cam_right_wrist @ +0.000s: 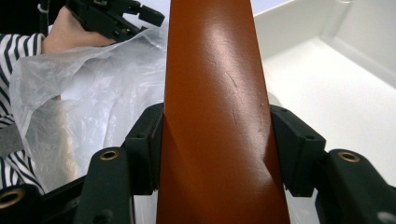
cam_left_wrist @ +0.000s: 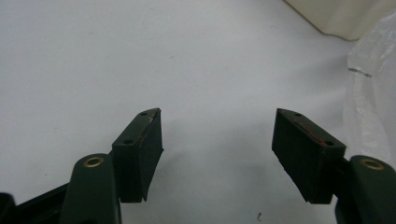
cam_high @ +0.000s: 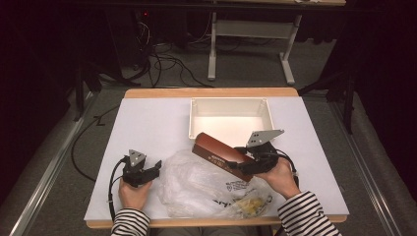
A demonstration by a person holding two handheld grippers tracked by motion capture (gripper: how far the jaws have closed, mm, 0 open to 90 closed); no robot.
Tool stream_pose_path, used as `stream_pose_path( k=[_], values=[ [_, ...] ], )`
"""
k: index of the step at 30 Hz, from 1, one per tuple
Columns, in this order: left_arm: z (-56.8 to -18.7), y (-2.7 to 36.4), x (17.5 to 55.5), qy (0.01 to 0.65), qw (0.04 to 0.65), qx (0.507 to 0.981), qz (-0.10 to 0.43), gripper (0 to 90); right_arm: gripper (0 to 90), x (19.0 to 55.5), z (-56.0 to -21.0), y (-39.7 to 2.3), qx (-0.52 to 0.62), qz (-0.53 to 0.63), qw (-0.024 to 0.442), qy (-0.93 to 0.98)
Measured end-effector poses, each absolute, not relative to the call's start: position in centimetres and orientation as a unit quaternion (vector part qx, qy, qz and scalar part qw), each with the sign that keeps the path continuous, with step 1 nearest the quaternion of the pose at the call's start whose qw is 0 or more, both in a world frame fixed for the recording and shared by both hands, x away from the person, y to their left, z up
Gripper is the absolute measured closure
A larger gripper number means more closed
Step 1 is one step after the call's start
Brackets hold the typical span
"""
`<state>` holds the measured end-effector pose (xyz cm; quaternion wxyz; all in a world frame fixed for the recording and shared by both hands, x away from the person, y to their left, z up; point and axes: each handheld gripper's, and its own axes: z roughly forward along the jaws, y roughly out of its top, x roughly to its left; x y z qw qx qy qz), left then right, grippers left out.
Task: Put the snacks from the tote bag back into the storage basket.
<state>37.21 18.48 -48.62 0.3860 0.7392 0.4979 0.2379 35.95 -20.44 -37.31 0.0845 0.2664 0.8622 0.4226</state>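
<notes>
Brown box [cam_high: 220, 156] pinched by right gripper [cam_high: 248, 164], raised just in front of white tray [cam_high: 195, 129], above plastic bag [cam_high: 196, 189]; left gripper [cam_high: 156, 167] left of bag. Left gripper view: 2 jaws spread, nothing between, over white table [cam_left_wrist: 140, 56]. Right gripper view: jaws pressed on box sides, tray beyond.

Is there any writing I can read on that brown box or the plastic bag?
Nothing is legible.
Long glossy brown box: a line of pale print along its side, too small to read.
Crinkled clear plastic bag: a dark printed mark and text near the right gripper, too blurred to read.
</notes>
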Motion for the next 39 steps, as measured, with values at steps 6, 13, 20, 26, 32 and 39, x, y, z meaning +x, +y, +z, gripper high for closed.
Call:
stream_pose_path(
  k=[6,13,20,26,32,39],
  values=[
    [-48.6,18.6,37.2,0.499,0.39,0.737,0.235,33.8,42.7,36.6,-36.9,-21.0,0.282,0.422,0.088,0.857],
    [-48.6,18.7,37.2,0.5,0.392,0.736,0.235,33.8,42.8,37.8,-36.4,-21.8,0.302,0.424,0.108,0.847],
    [-48.6,18.7,37.2,0.504,0.395,0.731,0.237,33.8,42.9,38.8,-35.8,-22.4,0.323,0.425,0.129,0.835],
    [-48.6,18.8,37.1,0.503,0.396,0.731,0.236,33.0,42.9,39.7,-35.8,-22.7,0.337,0.418,0.134,0.833],
    [-48.6,18.7,37.1,0.503,0.396,0.731,0.235,33.0,42.9,40.6,-35.2,-23.0,0.343,0.415,0.143,0.83],
    [-48.6,18.7,37.2,0.504,0.395,0.731,0.237,33.2,42.9,41.8,-35.2,-23.2,0.355,0.406,0.147,0.829]
  ],
)
